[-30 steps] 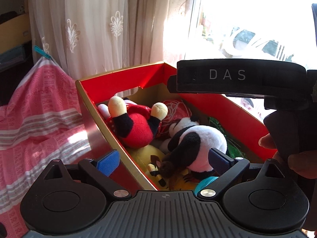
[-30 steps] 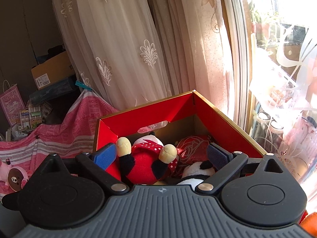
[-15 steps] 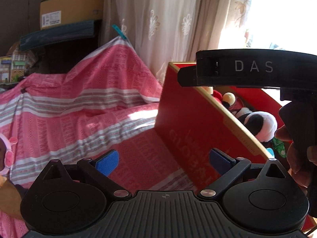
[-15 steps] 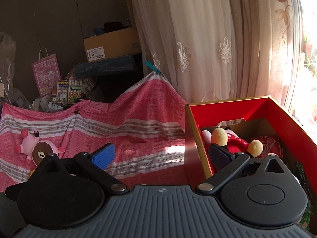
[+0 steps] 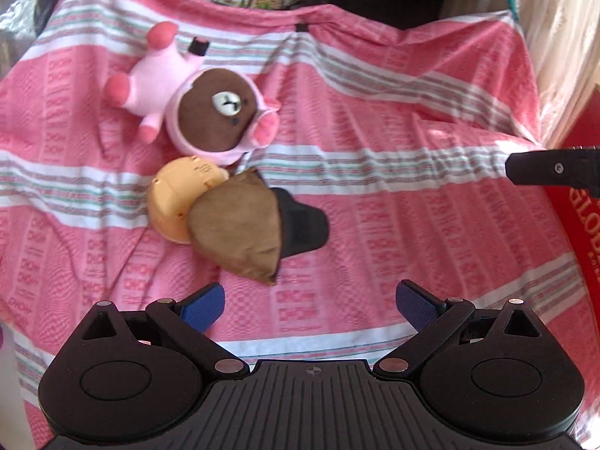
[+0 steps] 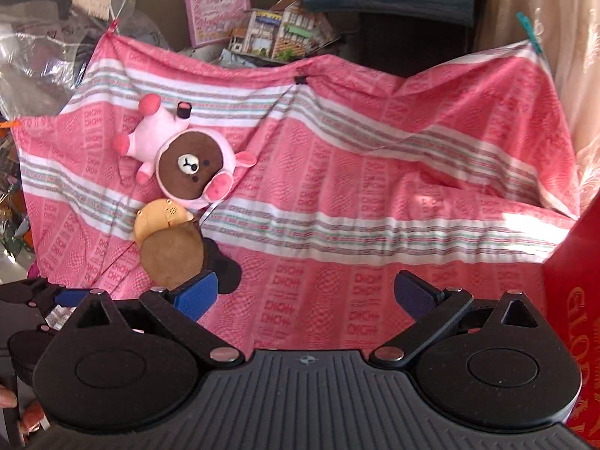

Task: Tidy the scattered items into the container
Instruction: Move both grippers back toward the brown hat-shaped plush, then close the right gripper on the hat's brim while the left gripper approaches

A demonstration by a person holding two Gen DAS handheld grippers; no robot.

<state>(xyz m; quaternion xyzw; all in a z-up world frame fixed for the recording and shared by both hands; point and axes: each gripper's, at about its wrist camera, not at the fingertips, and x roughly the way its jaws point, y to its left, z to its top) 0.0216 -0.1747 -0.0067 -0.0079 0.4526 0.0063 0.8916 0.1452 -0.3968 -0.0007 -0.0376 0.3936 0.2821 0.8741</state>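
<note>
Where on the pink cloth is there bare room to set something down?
The wide middle of the pink striped cloth, between the brown-faced pink plush bear and the red box, is bare. The left is crowded: the tan pouch lies below the bear.

My pink striped cloth (image 5: 375, 195) carried a pink-suited bear plush (image 5: 202, 112), touching a brown-and-yellow toy (image 5: 225, 221) below it

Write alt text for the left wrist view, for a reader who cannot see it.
An open, empty left hand-held gripper points over a pink striped cloth toward two toys lying ahead on its left: a brown bear plush in a pink pig suit and, touching it, a tan, brown and black plush. A red box sits at the right edge.
</note>
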